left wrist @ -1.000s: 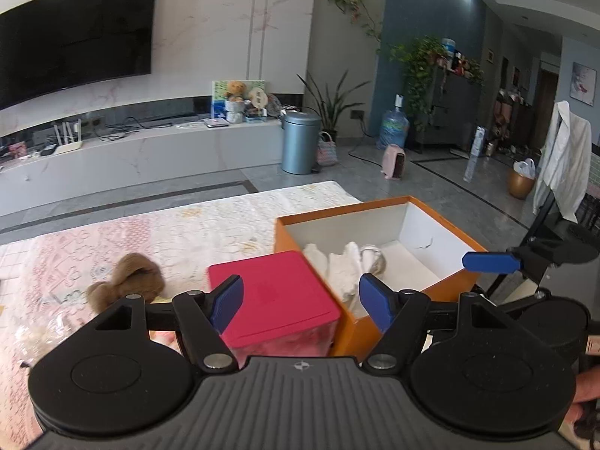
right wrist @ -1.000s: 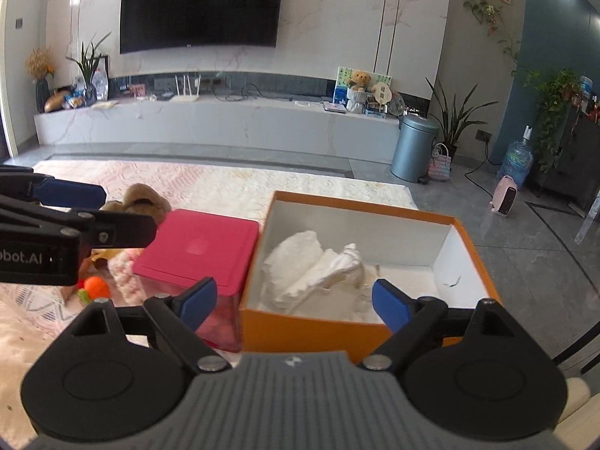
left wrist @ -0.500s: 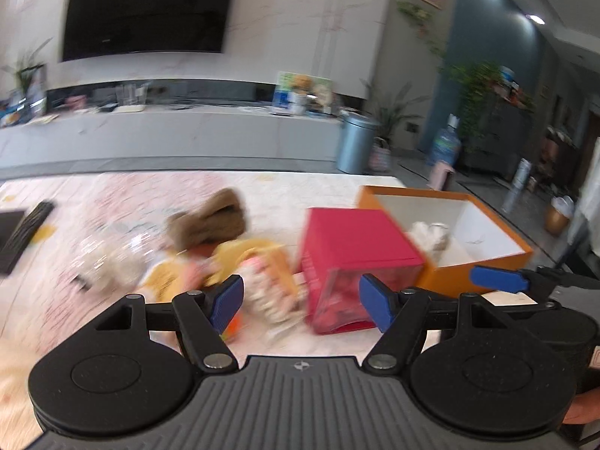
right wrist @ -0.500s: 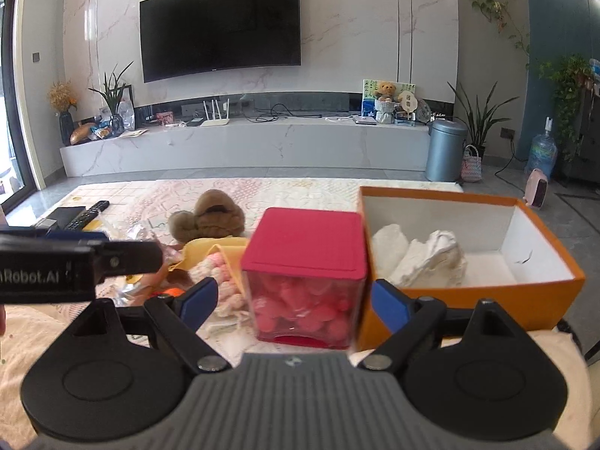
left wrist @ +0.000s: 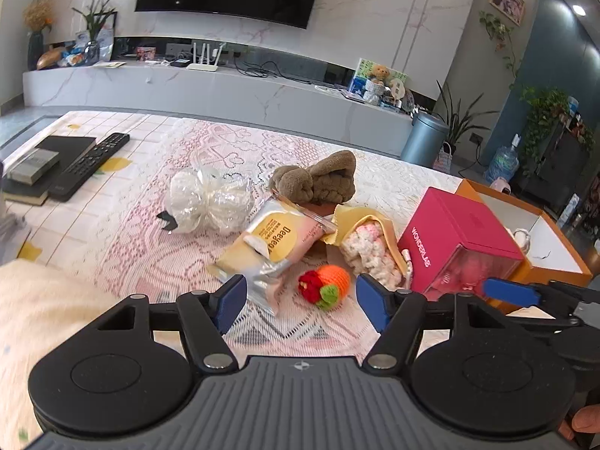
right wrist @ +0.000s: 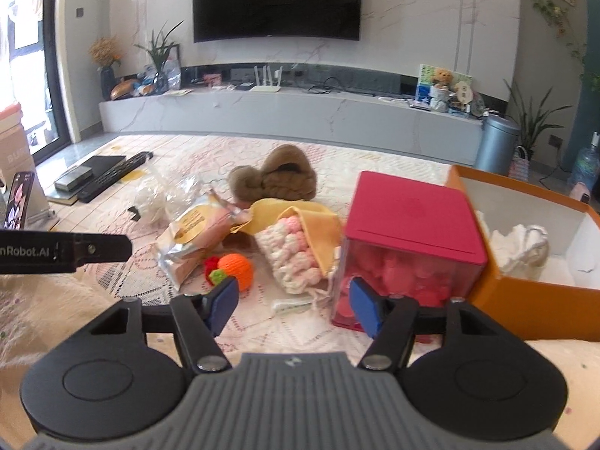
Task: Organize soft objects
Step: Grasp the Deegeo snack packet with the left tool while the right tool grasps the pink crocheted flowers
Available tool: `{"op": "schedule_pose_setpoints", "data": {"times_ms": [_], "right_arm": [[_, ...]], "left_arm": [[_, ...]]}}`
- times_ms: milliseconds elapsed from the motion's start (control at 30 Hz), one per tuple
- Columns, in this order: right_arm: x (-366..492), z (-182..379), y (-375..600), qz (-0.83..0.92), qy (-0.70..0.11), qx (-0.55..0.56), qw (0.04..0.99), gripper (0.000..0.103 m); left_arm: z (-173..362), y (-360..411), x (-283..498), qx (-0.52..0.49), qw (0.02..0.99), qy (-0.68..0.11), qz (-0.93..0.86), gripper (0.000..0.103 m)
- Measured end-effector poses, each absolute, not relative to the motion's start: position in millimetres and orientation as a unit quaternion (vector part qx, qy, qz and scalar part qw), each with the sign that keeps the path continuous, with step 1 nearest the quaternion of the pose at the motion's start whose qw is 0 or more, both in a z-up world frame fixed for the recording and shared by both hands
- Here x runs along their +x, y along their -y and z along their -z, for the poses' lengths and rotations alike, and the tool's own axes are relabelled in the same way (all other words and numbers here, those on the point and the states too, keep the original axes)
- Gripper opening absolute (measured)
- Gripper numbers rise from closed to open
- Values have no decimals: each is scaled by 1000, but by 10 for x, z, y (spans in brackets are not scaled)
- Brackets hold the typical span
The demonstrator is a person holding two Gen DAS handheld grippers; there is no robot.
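Left wrist view now swung off orange box [left wrist: 540,268] onto loose pile; next pick likely. Left gripper [left wrist: 302,302] spread, empty, framing crochet orange [left wrist: 330,285]. Right gripper [right wrist: 292,305] likewise spread, empty. Count on surface [left wrist: 123,232]: one brown plush [left wrist: 318,182], one snack packet [left wrist: 275,242], one pink-white knit [left wrist: 369,249], one red cube [left wrist: 459,236].

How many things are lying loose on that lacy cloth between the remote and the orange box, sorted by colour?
Brown: 1, plush toy
White: 1, wrapped bundle
Yellow and pink: 2, snack packet, crochet piece in yellow cloth
Orange: 1, crochet ball
Red: 1, cube box
Total: 6
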State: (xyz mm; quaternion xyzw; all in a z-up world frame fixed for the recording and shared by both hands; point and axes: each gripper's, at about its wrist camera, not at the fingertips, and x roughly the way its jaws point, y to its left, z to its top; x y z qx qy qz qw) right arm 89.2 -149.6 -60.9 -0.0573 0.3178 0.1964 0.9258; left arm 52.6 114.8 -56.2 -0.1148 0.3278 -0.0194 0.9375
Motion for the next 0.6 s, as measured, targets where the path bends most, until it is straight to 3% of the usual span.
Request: {"op": "schedule_pose_setpoints", "data": {"times_ms": [300,533,600], "right_arm": [[1270,781,1140,-225,-328,-89,913,54],[1603,946,924,-227,-330,-140,905,36],[1691,997,901,-226,-338,-140,903,35]], "left_arm": [[721,-1261,1034,-97,924,-367,38,77],[950,-1351,1520,-94,906,-410,41,82],[1022,-1407,1609,-105,899,-424,40,83]]}}
